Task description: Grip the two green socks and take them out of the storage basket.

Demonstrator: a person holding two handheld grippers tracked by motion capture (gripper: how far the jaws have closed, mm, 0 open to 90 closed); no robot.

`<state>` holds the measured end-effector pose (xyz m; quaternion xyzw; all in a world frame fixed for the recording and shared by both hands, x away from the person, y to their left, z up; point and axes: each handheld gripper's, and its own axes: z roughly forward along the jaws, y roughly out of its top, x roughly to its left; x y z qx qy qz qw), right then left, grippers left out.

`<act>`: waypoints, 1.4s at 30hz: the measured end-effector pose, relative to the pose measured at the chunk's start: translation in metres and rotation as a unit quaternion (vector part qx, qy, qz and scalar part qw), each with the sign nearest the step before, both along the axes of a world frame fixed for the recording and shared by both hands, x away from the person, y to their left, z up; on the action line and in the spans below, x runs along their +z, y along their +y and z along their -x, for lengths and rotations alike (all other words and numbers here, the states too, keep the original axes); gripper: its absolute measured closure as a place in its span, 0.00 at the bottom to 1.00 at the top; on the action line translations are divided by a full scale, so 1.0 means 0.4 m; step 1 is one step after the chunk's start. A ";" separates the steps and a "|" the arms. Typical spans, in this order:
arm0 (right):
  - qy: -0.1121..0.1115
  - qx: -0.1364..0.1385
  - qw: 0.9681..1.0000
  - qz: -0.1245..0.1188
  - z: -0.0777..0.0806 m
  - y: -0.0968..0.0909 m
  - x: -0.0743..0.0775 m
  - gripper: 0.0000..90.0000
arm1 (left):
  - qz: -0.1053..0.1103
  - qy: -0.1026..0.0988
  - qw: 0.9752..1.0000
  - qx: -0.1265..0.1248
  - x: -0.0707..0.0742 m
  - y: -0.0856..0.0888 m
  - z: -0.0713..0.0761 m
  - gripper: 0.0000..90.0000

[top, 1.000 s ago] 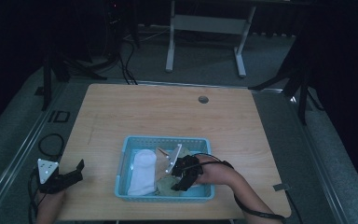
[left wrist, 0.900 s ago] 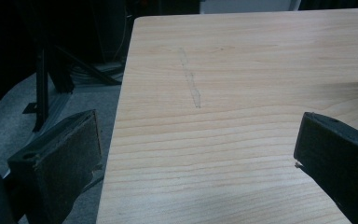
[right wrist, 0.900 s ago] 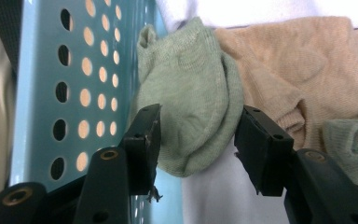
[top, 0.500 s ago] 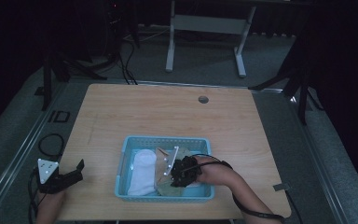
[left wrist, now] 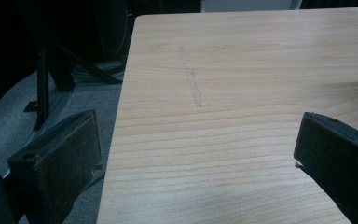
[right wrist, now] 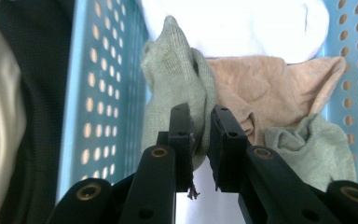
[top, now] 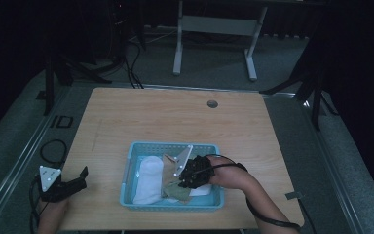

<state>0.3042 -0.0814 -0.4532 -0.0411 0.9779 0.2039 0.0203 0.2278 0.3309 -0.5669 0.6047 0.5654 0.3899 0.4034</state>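
The right gripper (right wrist: 200,140) is pinching a fold of the grey-green sock (right wrist: 179,79); its 2 jaws have just been closing and now the cloth is pressed between them. In the high view this gripper (top: 177,181) is inside the blue basket (top: 170,146), which stands on the tabletop (top: 175,117) near the front edge, at about 6 o'clock from the cable hole (top: 212,104). The sock lies at the front side of the basket, partly over a tan cloth (right wrist: 261,88) and beside a white cloth (top: 148,178), which is at 9 o'clock from the gripper.

To do this step well, I think the lift should go straight up, so that only the sock comes out. The tan cloth touches the sock just beside the jaws, so it may be dragged along; a slow rise will show this early. The pinch takes a fold and not much cloth, so a quick pull could let it slip.

The basket wall (right wrist: 102,93) is close at the side of the jaws, so side movement should wait until the sock is above the rim. The tabletop toward 12 o'clock and 3 o'clock from the basket gives wide room to put it down. The left gripper (top: 75,181) rests at 9 o'clock from the basket, near the left edge, with its jaws spread and nothing between them.
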 end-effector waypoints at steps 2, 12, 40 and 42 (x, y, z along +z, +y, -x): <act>-0.005 -0.003 1.000 0.002 0.000 -0.002 0.013 0.89 | 0.000 0.000 1.000 0.001 0.000 0.000 0.000 0.00; -0.031 -0.022 0.999 -0.021 -0.016 -0.051 0.112 0.89 | 0.000 0.000 1.000 0.001 0.000 0.001 0.000 0.00; -0.049 -0.140 0.988 -0.053 -0.054 -0.337 0.220 0.89 | 0.002 0.003 1.000 0.004 0.000 0.000 -0.002 0.00; -0.050 -0.153 0.986 -0.051 -0.057 -0.365 0.214 0.89 | 0.001 0.003 1.000 0.004 0.000 0.000 -0.002 0.00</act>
